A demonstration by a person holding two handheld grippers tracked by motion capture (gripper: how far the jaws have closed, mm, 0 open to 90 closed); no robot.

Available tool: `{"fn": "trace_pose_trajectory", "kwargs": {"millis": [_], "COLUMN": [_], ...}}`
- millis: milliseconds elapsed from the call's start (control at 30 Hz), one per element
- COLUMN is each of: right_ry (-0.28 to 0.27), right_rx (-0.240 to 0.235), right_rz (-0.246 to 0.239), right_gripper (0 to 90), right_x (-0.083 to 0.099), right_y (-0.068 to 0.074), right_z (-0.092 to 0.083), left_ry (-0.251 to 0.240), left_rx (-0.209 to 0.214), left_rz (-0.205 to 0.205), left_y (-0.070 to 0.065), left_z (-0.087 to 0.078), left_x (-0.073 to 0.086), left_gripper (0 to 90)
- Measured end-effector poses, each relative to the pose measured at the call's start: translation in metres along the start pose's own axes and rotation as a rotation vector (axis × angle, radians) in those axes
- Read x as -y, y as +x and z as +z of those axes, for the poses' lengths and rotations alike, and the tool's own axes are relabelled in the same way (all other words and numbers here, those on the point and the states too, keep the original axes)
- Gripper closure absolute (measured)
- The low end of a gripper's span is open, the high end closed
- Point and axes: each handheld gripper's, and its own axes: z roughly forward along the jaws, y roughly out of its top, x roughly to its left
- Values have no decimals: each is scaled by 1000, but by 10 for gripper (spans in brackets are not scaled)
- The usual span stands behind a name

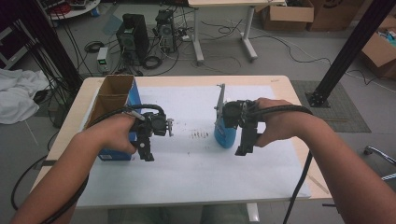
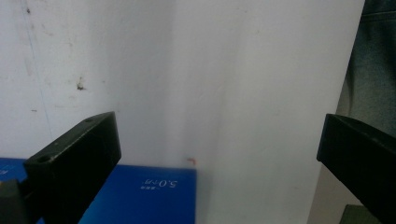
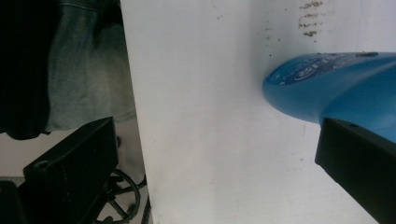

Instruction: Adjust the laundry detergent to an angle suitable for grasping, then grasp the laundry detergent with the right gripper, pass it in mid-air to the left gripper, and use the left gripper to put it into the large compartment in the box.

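Blue bottle (image 1: 225,134) – glossy, rounded, beside right claw (image 1: 246,143); both claws wide, empty.

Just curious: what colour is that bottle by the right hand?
Blue; the bottle shows best in the right gripper view.

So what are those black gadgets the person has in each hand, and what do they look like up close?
They are hand-held grippers. The left gripper and the right gripper are both black and boxy, each ending in two flat, blocky black jaws with a small round hole near the tip. A thick black cable trails back from each along the forearm. The person's forearms are bare, with no sleeves in sight.
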Motion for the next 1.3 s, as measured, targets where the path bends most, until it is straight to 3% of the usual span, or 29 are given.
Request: {"fn": "trace_pose_trajectory", "kwargs": {"millis": [367,500,867,1300], "right_ry": [-10,-15,-6,-14], "right_rx": [12,10,18,10], "right_rz": [16,15,17,29], "right_gripper": [0,0,0,0], "right_x": [6,7,2,8], "right_y": [-4,-6,-13,-6], "right_z": [0,2,2,11], "left_ry": [-2,0,-20,-23], "left_rx": [3,4,-16,-16], "left_rz": [-16,0,-14,2], "left_y": [2,1,1,-4], "left_z": [-5,-7,-14,-14], "left_x": [-1,-3,8,4], "left_gripper": [1,1,1,1]}}
